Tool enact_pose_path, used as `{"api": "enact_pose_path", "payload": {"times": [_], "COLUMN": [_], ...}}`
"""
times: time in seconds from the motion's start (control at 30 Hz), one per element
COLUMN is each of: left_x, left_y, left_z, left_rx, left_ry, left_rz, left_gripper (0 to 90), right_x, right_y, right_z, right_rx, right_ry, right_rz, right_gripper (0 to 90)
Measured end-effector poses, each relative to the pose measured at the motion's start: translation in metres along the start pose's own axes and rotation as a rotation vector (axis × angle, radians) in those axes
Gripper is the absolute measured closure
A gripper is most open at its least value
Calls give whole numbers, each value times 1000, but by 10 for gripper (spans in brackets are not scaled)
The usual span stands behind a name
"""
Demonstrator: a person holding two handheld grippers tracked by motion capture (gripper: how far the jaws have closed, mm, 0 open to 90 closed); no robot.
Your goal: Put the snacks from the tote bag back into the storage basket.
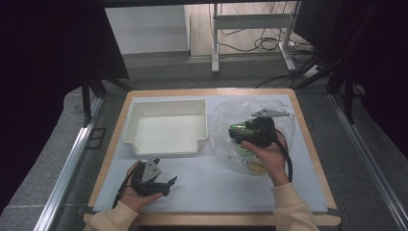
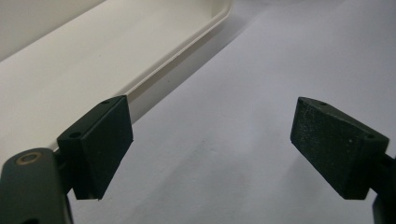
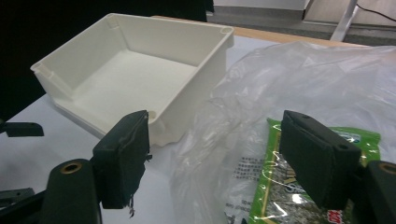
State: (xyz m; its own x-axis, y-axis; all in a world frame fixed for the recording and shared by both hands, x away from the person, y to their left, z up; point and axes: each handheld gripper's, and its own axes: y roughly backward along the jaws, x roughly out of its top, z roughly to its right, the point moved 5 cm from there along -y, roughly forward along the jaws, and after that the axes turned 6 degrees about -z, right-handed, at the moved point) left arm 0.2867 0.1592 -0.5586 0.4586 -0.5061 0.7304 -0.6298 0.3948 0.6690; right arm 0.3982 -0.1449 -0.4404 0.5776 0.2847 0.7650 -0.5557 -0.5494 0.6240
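Nearest us, our left gripper (image 1: 163, 185) rests on the white table (image 1: 216, 187) just in front of the bin (image 1: 166, 127), jaws spread wide with nothing between its matte, grainy pads (image 2: 334, 147). Our right gripper (image 3: 212, 158) hangs over the clear, crinkled plastic bag (image 1: 240, 120), jaws released and clasping nothing. Beneath it lies a glossy green packet (image 3: 280, 182) with small print too blurred for us to read. The bin is smooth cream plastic, square, with rounded corners and a low front lip.

Cream sleeves, black left claw (image 1: 166, 184) and right claw (image 1: 240, 132), grey triangular plates, black cables
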Motion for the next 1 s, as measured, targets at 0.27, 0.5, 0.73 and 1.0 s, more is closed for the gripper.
{"api": "enact_pose_path", "payload": {"times": [0.27,0.5,0.73,1.0], "left_x": [0,-1,-1,-1], "left_y": [0,0,1,1], "left_z": [0,0,0,0], "left_rx": [-1,-4,-6,-7], "left_ry": [-7,-11,-20,-21], "left_rz": [-5,-9,-16,-14], "left_gripper": [129,129,129,129], "right_x": [-2,-4,-6,-10], "right_y": [1,3,4,1], "right_z": [12,23,33,44], "right_rx": [-23,-54,-71,-85], "right_ry": [-24,-44,-59,-79], "right_rz": [-7,-4,-12,-34], "right_gripper": [257,263,264,265]}}
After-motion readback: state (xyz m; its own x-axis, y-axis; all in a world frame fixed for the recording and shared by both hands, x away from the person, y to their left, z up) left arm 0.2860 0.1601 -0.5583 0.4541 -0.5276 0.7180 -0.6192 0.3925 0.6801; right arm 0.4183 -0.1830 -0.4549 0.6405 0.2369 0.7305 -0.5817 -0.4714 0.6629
